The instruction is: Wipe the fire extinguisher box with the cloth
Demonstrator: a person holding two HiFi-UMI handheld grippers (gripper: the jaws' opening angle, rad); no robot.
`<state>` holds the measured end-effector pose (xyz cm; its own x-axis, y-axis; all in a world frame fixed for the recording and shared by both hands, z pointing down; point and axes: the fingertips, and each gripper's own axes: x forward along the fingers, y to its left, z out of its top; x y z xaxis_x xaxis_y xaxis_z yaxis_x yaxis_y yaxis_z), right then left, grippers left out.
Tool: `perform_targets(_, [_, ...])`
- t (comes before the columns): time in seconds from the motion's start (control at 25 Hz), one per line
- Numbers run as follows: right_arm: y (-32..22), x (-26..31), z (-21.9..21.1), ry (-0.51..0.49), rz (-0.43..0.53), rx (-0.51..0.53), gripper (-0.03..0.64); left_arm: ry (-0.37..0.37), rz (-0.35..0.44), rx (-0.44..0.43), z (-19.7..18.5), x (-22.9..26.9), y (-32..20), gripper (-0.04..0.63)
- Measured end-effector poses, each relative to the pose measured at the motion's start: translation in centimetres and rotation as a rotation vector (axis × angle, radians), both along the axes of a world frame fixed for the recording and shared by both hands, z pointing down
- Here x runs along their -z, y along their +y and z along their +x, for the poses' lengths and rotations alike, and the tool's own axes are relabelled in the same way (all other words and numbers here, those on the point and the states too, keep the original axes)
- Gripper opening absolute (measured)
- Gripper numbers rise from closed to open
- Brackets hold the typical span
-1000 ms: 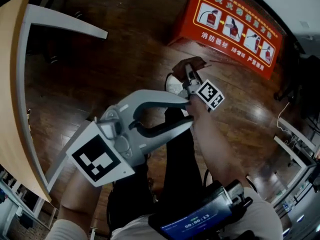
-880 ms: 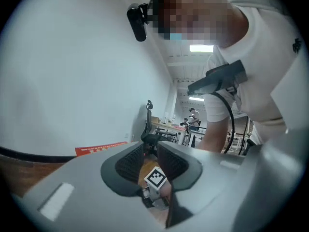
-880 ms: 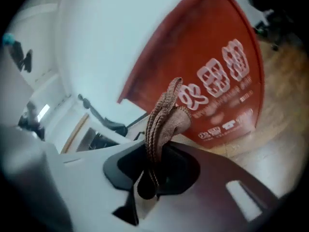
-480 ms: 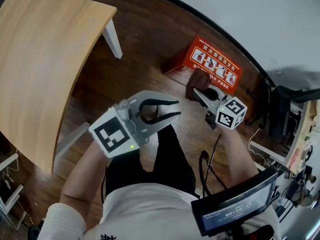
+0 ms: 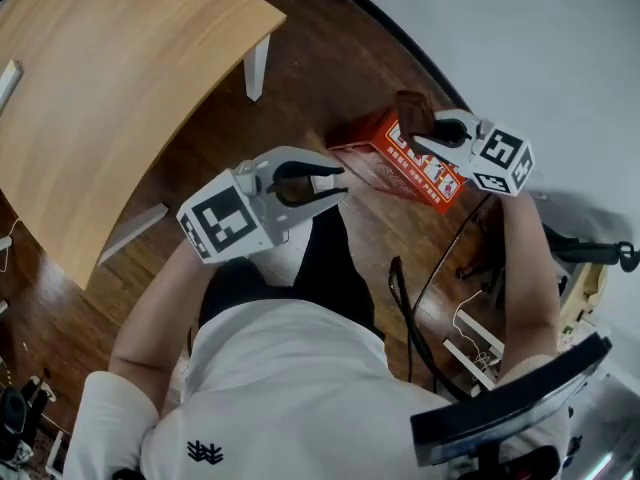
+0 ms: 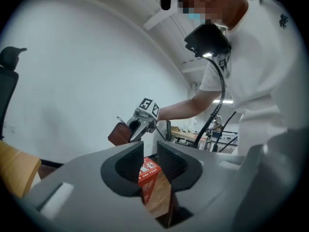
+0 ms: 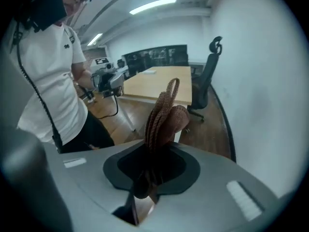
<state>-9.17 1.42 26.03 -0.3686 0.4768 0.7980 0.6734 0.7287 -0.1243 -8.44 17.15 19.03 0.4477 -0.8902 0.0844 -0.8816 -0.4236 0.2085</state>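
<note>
Right gripper (image 5: pixel 432 136): fingers pinching cloth (image 5: pixel 412 113), held above fire extinguisher box (image 5: pixel 400 171) (ready for wiping).
Left gripper (image 5: pixel 343 185): fingers spread, empty.

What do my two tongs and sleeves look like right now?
The left grey plastic tongs and right grey plastic tongs match: curved jaws, black inner pads, a white cube with black square markers each. You wear a white short-sleeved T-shirt.
</note>
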Motion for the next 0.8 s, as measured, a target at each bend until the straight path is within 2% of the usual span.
perform_targets(0.16, [-4.0, -3.0, -3.1, 0.182, 0.046, 0.328, 0.058, 0.057, -0.039, 0.088, -2.8, -2.4, -5.6, 0.074])
perform_targets(0.4, [-9.7, -9.8, -4.7, 0.450, 0.117, 0.758, 0.058, 0.107, -0.104, 0.196, -5.7, -7.3, -13.8, 0.075])
perform_targets(0.64, [-10.5, -16.7, -5.6, 0.644, 0.132, 1.063, 0.058, 0.164, -0.139, 0.294, -8.9, -12.0, -16.8, 0.075])
perform_targets(0.8, [-10.2, -21.3, -5.5, 0.778, 0.123, 1.187, 0.057, 0.180, -0.153, 0.308, -10.8, -14.2, -16.7, 0.075])
